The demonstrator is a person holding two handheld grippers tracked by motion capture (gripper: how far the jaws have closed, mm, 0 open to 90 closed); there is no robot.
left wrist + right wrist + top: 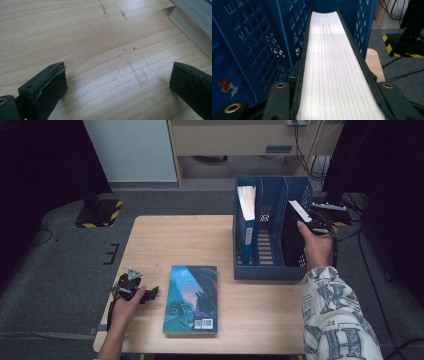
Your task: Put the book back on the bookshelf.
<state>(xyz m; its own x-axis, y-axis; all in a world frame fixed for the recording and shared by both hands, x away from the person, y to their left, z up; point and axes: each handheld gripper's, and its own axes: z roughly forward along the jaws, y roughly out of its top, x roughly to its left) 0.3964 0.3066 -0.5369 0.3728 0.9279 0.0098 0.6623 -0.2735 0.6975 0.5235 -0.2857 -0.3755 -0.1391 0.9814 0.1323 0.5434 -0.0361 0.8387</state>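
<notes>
I had the right gripper clamped across a black book, page edges facing me, lowering it upright into the rack slot ahead, while my left gripper rested wide open beside the teal book.

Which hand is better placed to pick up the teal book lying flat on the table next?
Left. The left tongs sit open on the table right beside the teal book. The right tongs are shut on a black book in the blue file rack.
</notes>
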